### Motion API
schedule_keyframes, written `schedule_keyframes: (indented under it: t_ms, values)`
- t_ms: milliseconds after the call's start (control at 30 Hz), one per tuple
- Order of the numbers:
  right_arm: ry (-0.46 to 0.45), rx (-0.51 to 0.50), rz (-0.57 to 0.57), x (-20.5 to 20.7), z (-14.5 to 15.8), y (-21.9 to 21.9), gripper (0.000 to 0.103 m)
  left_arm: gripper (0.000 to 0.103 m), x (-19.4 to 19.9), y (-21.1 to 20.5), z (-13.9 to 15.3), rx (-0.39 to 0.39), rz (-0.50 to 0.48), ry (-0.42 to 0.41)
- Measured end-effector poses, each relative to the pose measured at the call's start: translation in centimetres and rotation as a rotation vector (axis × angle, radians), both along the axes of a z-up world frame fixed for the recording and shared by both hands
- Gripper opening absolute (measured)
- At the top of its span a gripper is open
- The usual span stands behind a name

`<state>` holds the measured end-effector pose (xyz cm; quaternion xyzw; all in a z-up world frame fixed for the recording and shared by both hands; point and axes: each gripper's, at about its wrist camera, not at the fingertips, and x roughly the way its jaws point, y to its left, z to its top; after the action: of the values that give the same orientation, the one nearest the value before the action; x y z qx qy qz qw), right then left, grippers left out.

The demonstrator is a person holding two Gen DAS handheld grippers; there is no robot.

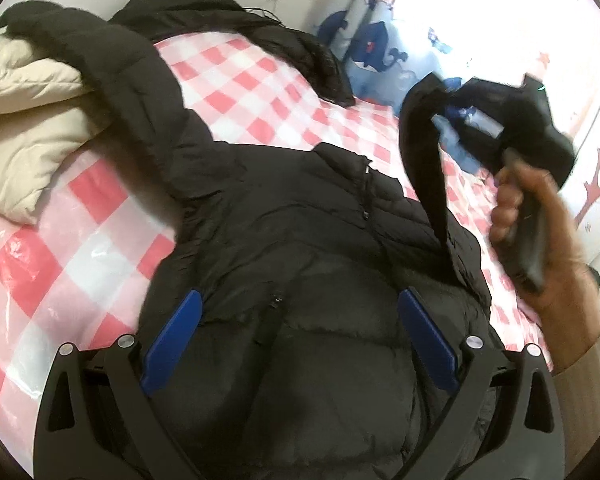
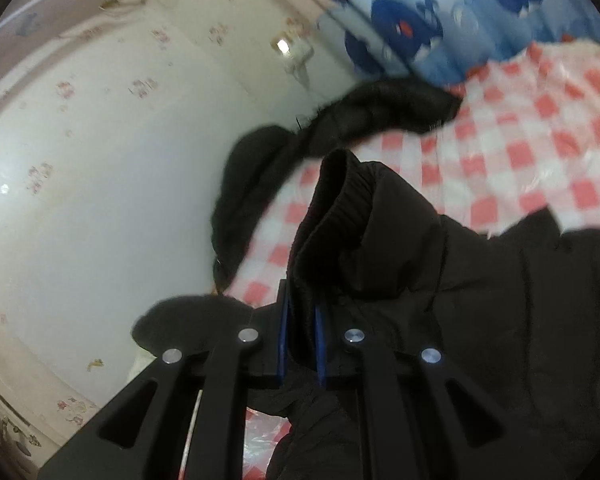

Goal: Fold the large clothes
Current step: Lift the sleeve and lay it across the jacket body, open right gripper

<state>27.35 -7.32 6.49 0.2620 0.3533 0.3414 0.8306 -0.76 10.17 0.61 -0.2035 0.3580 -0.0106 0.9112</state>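
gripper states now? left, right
Left tool: open, over the black jacket, holding nothing.
Right tool: shut on the jacket's sleeve cuff.

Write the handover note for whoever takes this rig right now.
Right tool: shut on the black jacket's sleeve cuff, lifted above the bed.
Left tool: open, hovering over the black jacket, holding nothing.
The jacket lies spread on the pink checked bed cover; its other sleeve is still stretched out toward a cream quilt.
Done: one sleeve picked up.
Left: probably lay it across the body, fold the other sleeve, then fold the body.
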Motion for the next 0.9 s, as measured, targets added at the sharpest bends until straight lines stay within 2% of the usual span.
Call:
schedule_keyframes:
  t_ms: [200,300,367,400,433,467,533,600,633,667,700,733,767,800,833,900]
  values:
    - [0.059,-0.070,0.040,1.4,-4.6,3.7,0.012,0.095,0.3,0.4,-0.3,0.010,0.014,0.007]
    - [0.114,-0.166,0.087,1.6,-8.2,6.3,0.012,0.095,0.6,0.1,-0.7,0.016,0.011,0.017]
    - [0.189,-0.204,0.131,2.1,-10.7,7.4,0.021,0.095,0.8,-0.2,-0.9,0.027,0.007,0.024]
    - [0.221,-0.225,0.153,2.4,-11.8,7.8,0.031,0.095,0.9,-0.4,-1.1,0.035,0.007,0.027]
    - [0.259,-0.243,0.195,2.4,-13.0,8.4,0.051,0.095,1.0,-0.5,-1.3,0.041,0.007,0.031]
    - [0.262,-0.253,0.207,2.3,-13.3,8.5,0.055,0.095,1.2,-0.7,-1.5,0.044,0.007,0.037]
    - [0.233,-0.216,0.247,1.3,-12.5,7.7,0.055,0.095,1.5,-0.9,-1.7,0.044,0.007,0.045]
    - [0.169,-0.184,0.239,0.0,-10.7,5.5,0.055,0.095,1.7,-1.1,-1.7,0.044,0.003,0.046]
    - [0.103,-0.171,0.202,-1.5,-9.0,2.8,0.058,0.095,1.8,-1.2,-1.5,0.047,0.002,0.038]
    - [0.073,-0.168,0.168,-2.2,-8.2,0.8,0.066,0.095,1.8,-1.4,-1.1,0.058,0.002,0.022]
    - [0.042,-0.173,0.109,-3.0,-7.1,-1.9,0.071,0.095,1.9,-1.6,-0.6,0.064,0.002,0.010]
    - [0.015,-0.192,0.011,-3.9,-6.2,-5.8,0.076,0.095,2.2,-1.9,0.2,0.073,-0.002,-0.014]
    - [0.002,-0.205,-0.048,-4.6,-5.8,-8.5,0.076,0.095,2.5,-2.2,0.9,0.082,-0.010,-0.039]
    - [-0.011,-0.269,-0.153,-5.1,-5.5,-12.6,0.076,0.095,3.5,-3.0,2.0,0.108,-0.029,-0.081]
    - [-0.008,-0.316,-0.215,-5.1,-5.4,-14.9,0.076,0.095,4.8,-3.8,2.9,0.130,-0.047,-0.098]
    - [0.049,-0.351,-0.302,-4.6,-6.2,-19.4,0.076,0.095,8.2,-5.5,3.7,0.127,-0.109,-0.102]
